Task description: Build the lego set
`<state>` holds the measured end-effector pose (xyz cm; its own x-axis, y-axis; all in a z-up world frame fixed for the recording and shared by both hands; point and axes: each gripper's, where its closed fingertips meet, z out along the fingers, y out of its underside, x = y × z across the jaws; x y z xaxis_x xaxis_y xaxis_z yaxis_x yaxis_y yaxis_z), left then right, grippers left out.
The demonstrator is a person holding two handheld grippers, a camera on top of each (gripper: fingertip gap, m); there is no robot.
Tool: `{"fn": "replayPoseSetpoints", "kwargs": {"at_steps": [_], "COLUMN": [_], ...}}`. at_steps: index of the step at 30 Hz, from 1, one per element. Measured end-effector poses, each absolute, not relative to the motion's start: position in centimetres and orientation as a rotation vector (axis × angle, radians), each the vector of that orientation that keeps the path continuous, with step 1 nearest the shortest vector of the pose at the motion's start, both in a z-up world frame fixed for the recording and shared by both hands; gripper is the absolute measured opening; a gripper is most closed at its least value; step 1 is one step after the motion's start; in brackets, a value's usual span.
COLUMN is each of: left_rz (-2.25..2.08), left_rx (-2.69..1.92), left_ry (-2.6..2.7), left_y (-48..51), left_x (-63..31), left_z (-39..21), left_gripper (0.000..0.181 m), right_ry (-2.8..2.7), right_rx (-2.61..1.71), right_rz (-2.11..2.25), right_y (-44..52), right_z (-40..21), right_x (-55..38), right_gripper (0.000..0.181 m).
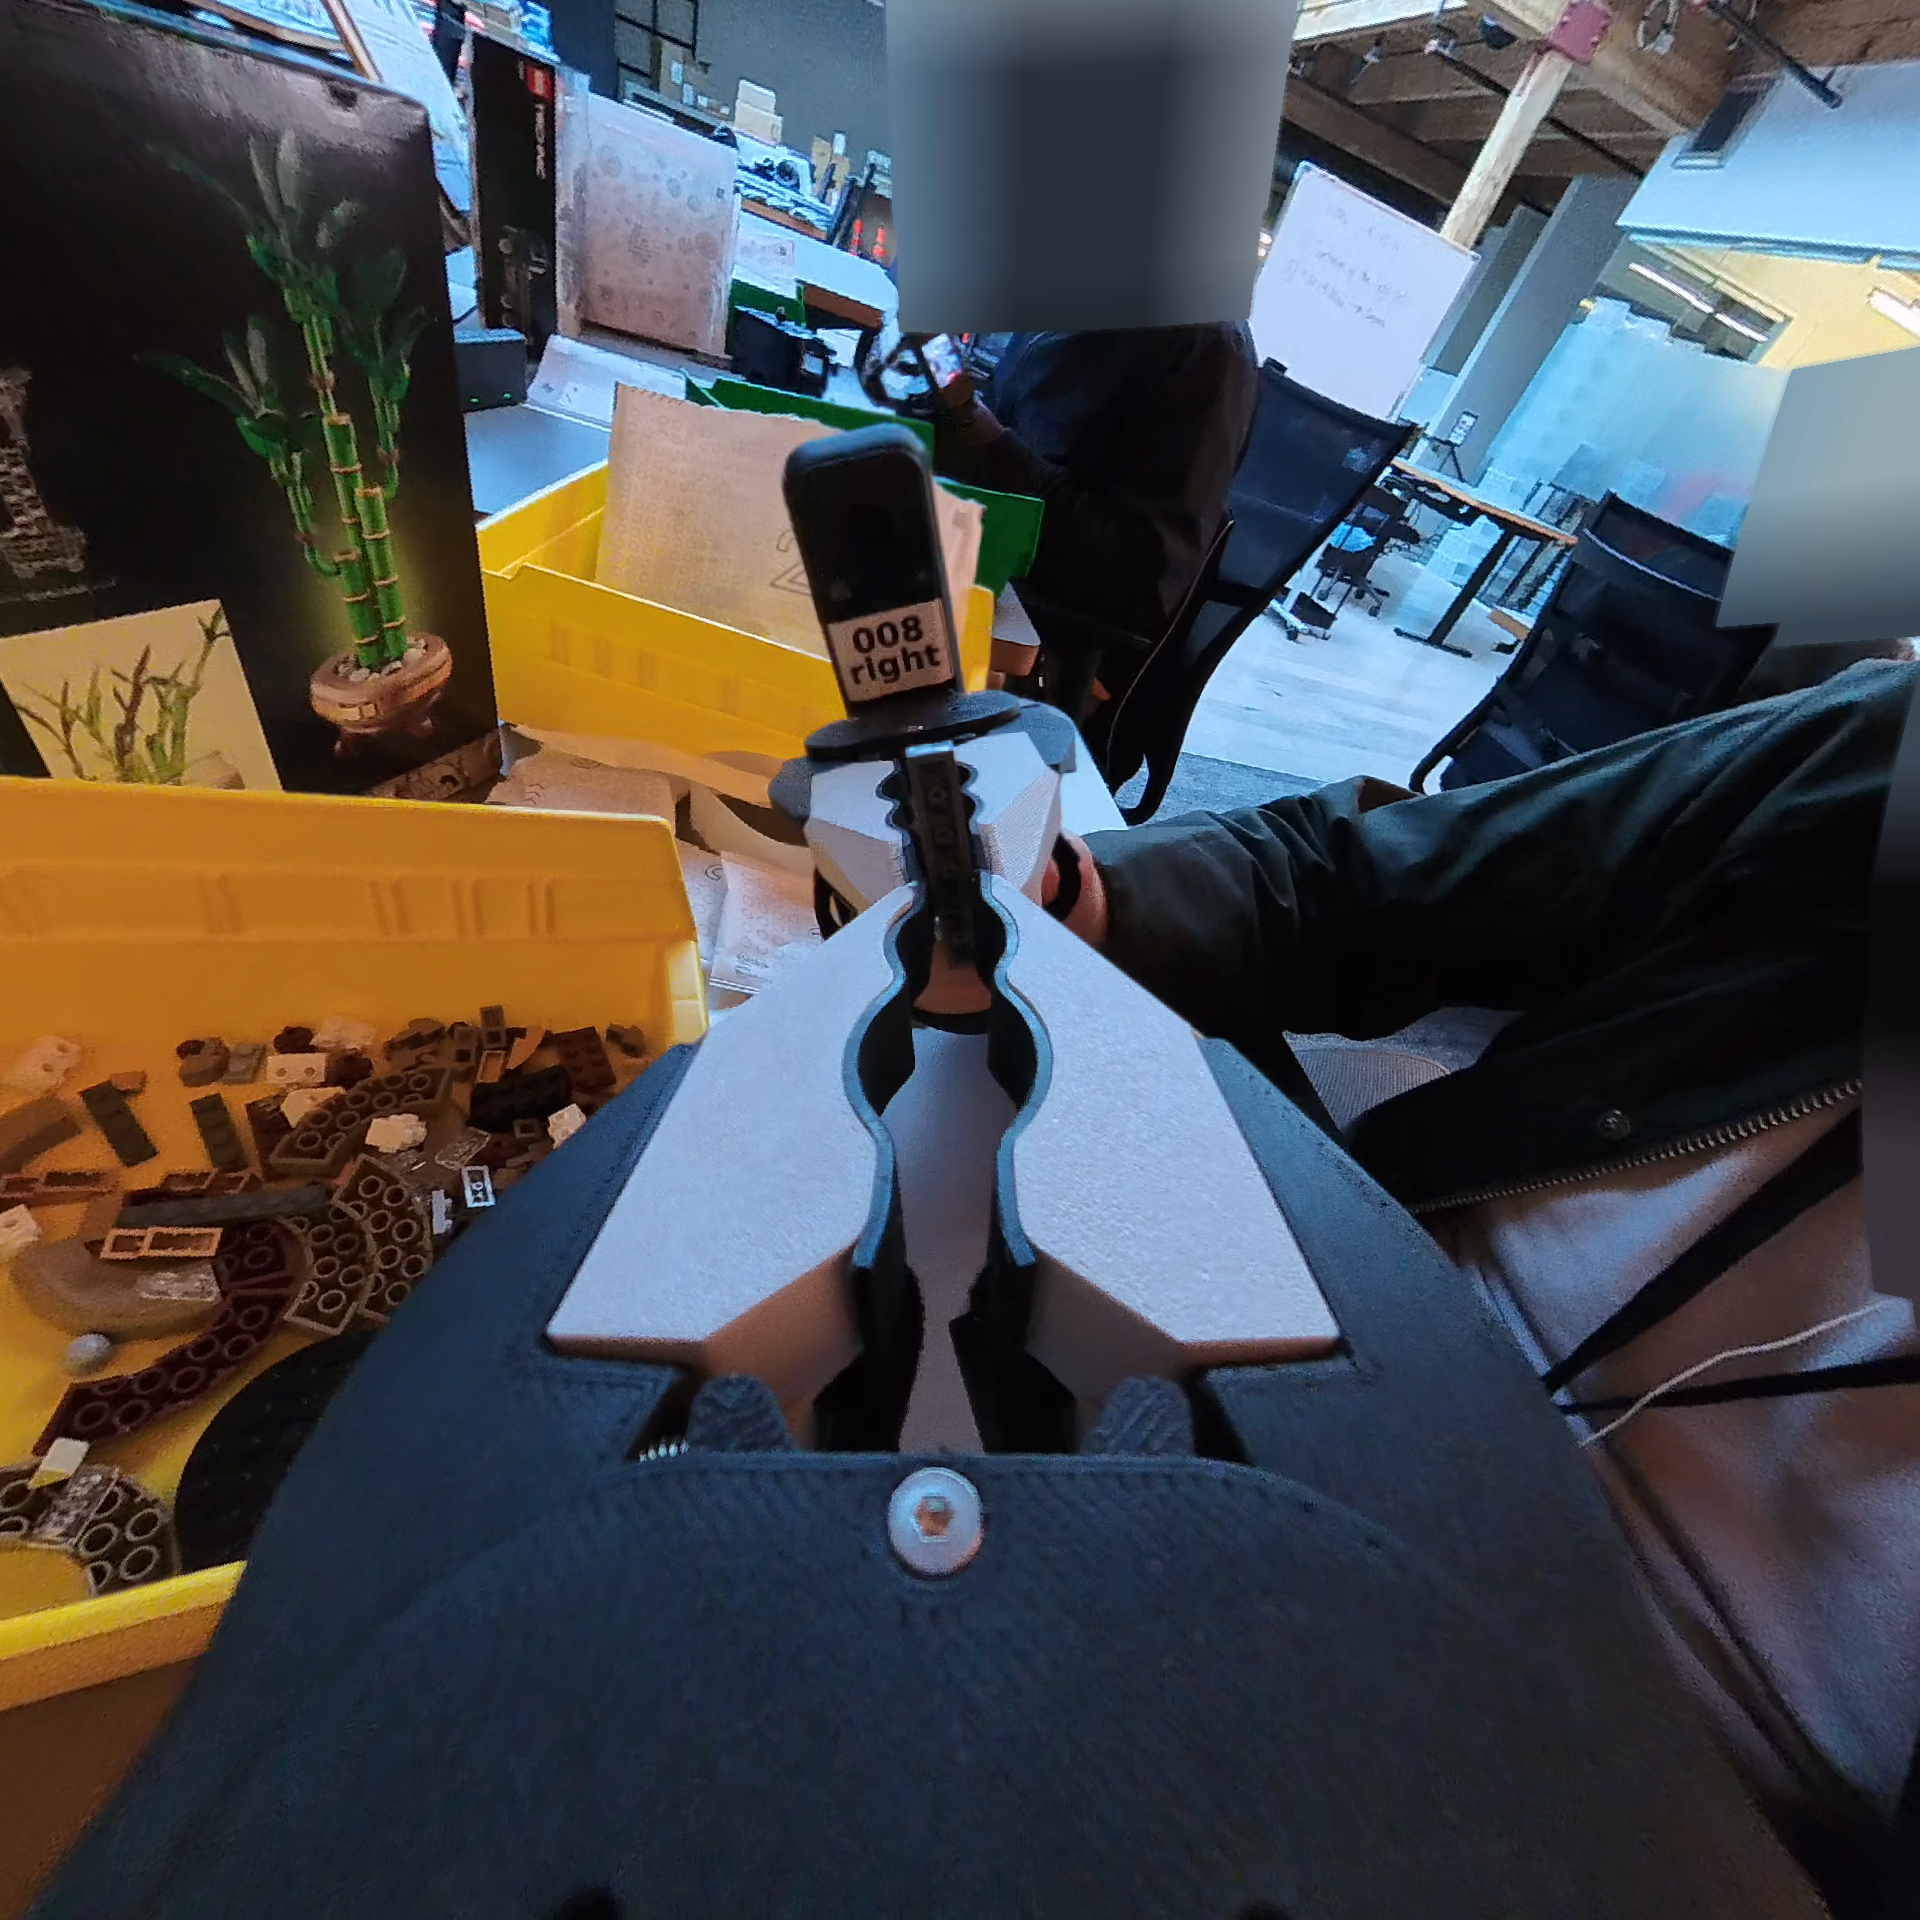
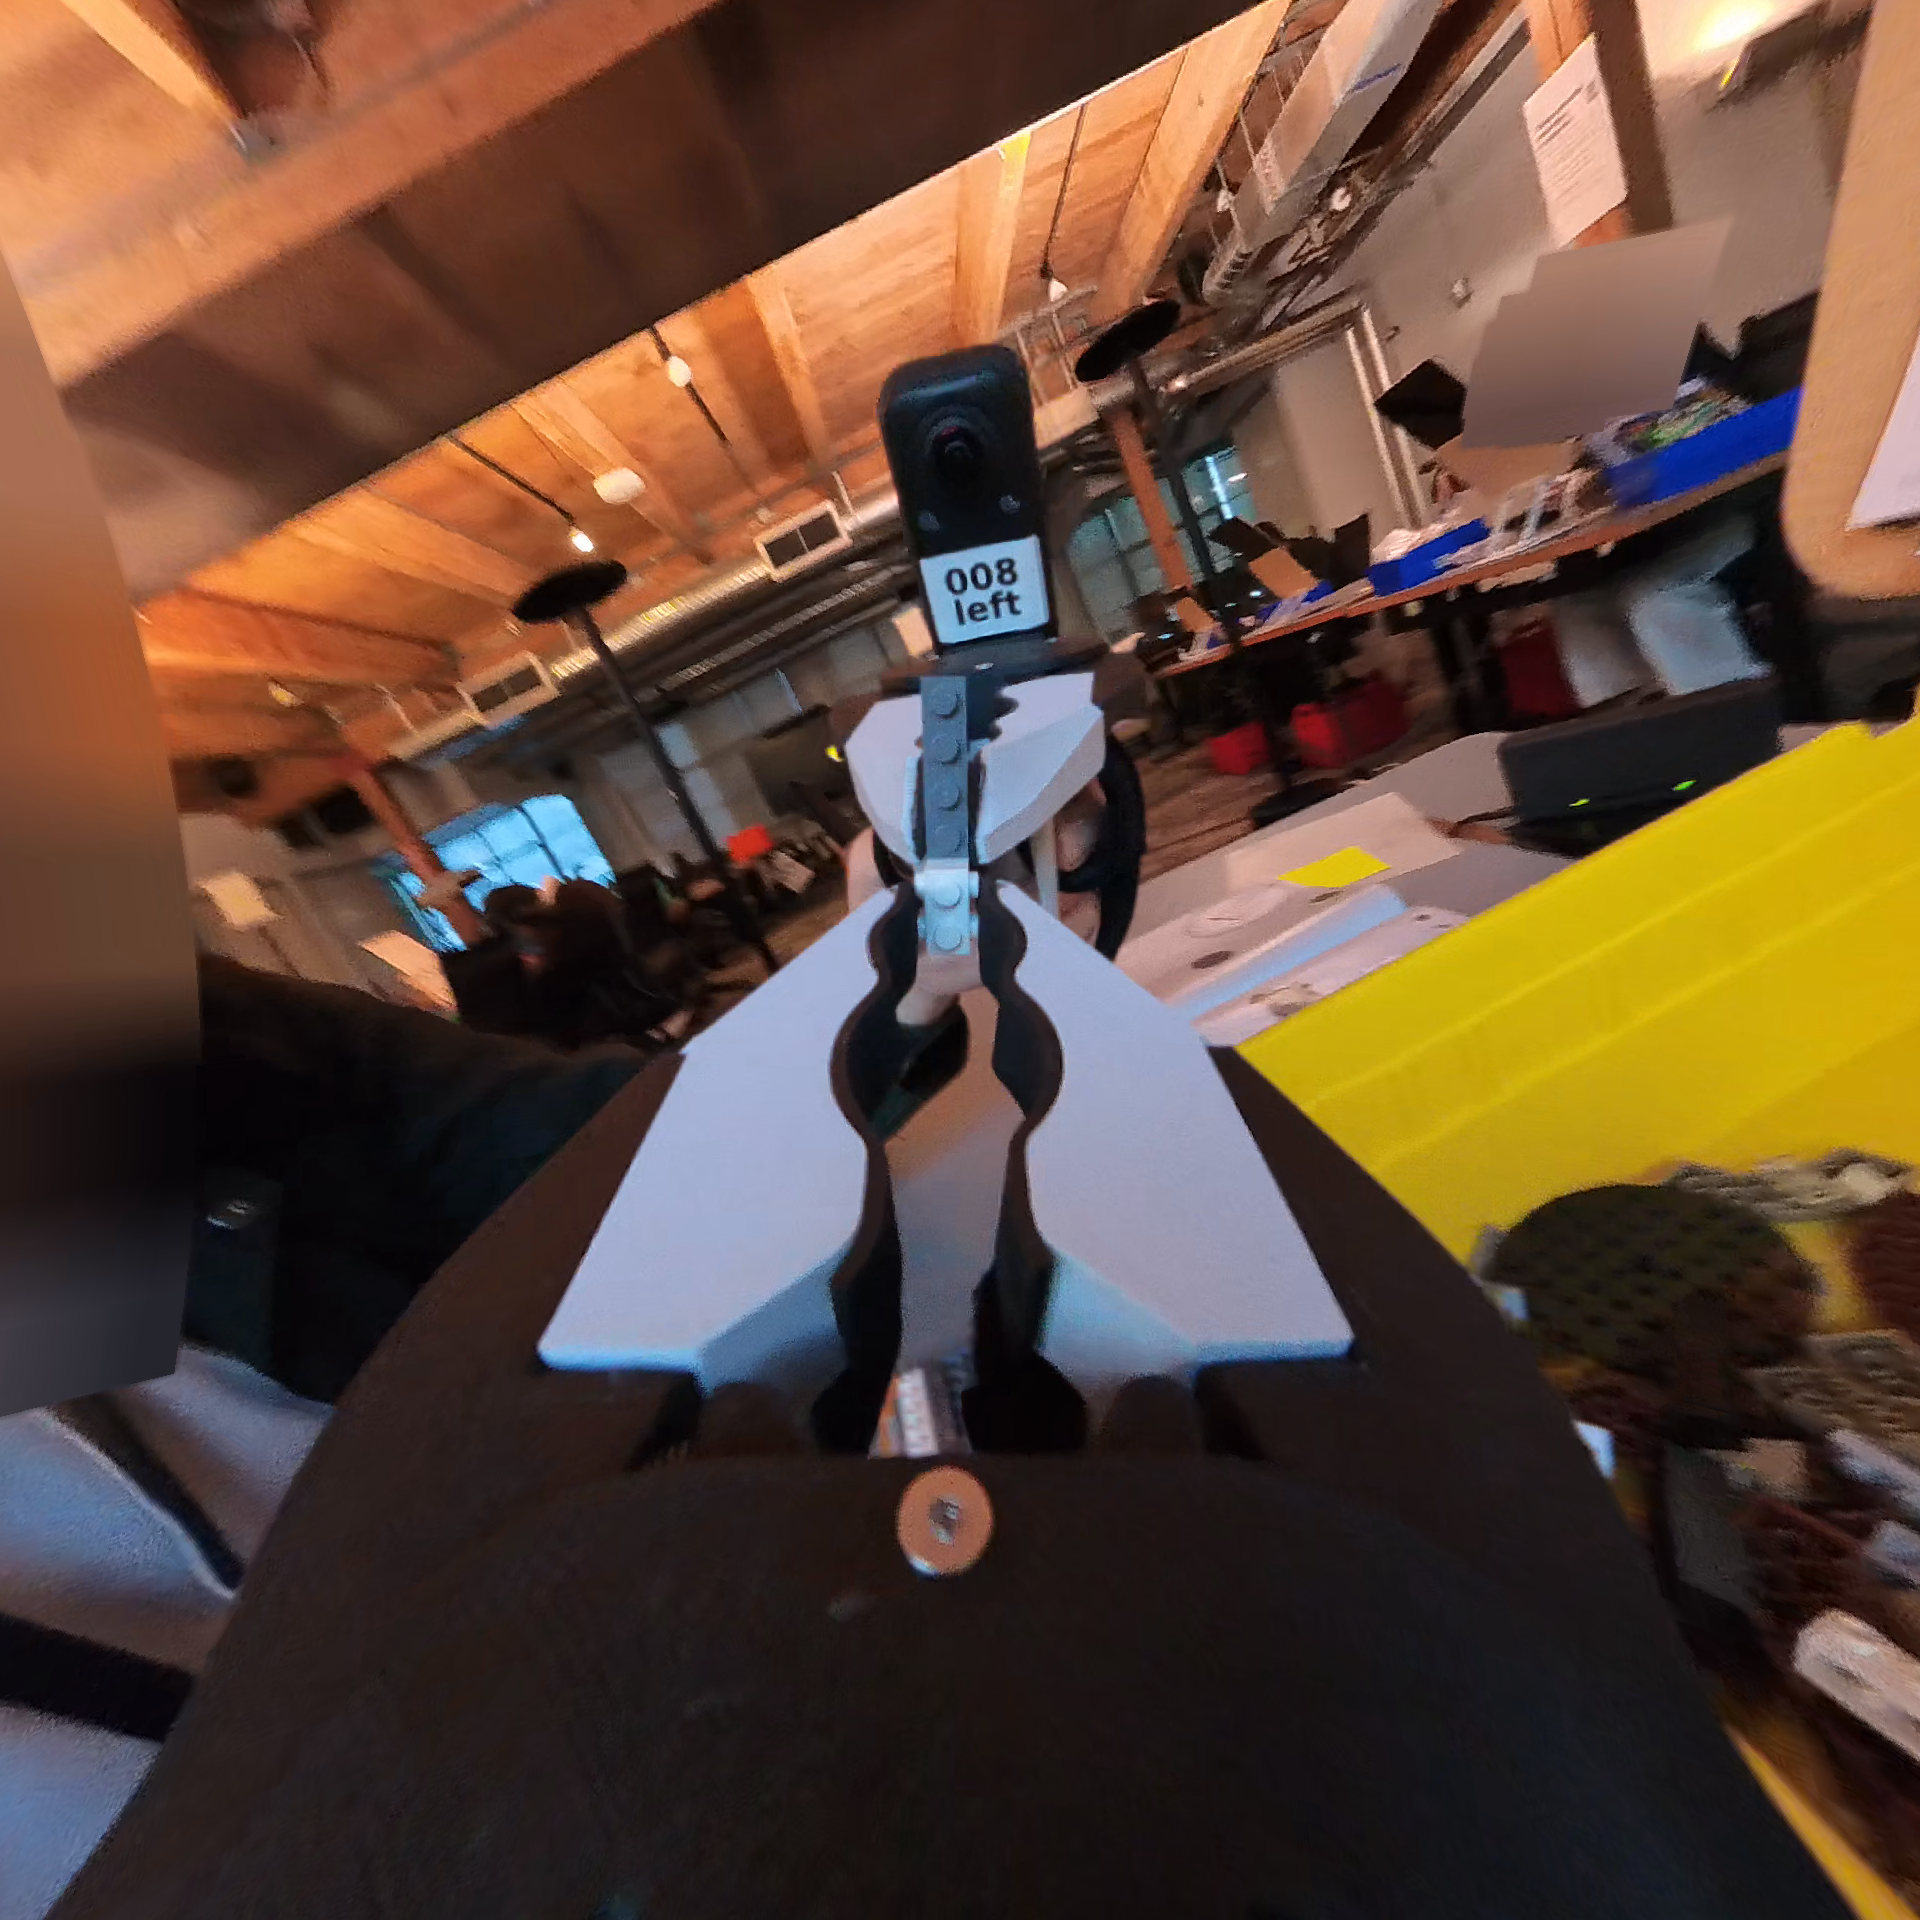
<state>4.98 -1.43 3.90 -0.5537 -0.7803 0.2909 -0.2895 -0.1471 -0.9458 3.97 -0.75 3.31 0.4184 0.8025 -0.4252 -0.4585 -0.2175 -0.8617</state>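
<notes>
My two grippers meet tip to tip in the air. In the right wrist view my right gripper (image 2: pixel 948 928) is shut on a small white plate (image 2: pixel 948 914). A long grey plate (image 2: pixel 943 758) runs on from the white plate, studs towards me, into the tips of my left gripper (image 2: pixel 948 831), which is shut on it. In the left wrist view my left gripper (image 1: pixel 940 920) is closed at the tips on the grey plate (image 1: pixel 928 816), seen dark from its underside. The plate reaches up between the fingers of the right gripper (image 1: pixel 928 862). The white plate is hidden there.
A yellow bin (image 1: pixel 312 904) at my left holds several brown, black and white loose pieces (image 1: pixel 312 1174); it also shows in the right wrist view (image 2: pixel 1558 987). The set's box (image 1: pixel 260 416) stands behind it, beside a second yellow bin (image 1: pixel 623 644) with paper bags. A dark sleeve (image 1: pixel 1455 935) reaches in from the right. Less than 4 cm separates the two grippers' tips.
</notes>
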Motion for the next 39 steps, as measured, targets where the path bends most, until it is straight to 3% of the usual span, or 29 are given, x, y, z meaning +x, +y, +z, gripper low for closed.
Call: {"fn": "replayPoseSetpoints", "kwargs": {"at_steps": [15, 21, 23, 27, 39], "left_rz": [-1.754, -1.767, -1.841, -1.891, -1.889], "left_rx": [-1.193, -1.239, -1.291, -1.348, -1.288], "left_ry": [1.658, 1.643, 1.615, 1.561, 1.515], "left_y": [-1.8, -1.6, -1.7, -1.1, -1.0], "left_x": [5.1, 5.4, 5.7, 6.2, 6.1], "left_z": [5.6, 5.2, 5.0, 4.4, 5.2], "left_gripper": [0.004, 0.006, 0.015, 0.006, 0.005], "right_ry": [-0.134, -0.191, -0.233, -0.255, -0.035], "right_rx": [-1.138, -1.202, -1.274, -1.323, -1.155], "right_rz": [1.660, 1.492, 1.328, 1.226, 1.592], "right_y": [-1.2, -1.0, -0.7, -0.3, -0.3], "right_z": [5.1, 4.8, 4.2, 3.7, 4.7], "right_x": [4.5, 4.6, 5.0, 5.3, 5.4], "right_gripper": [0.009, 0.009, 0.009, 0.009, 0.009]}}
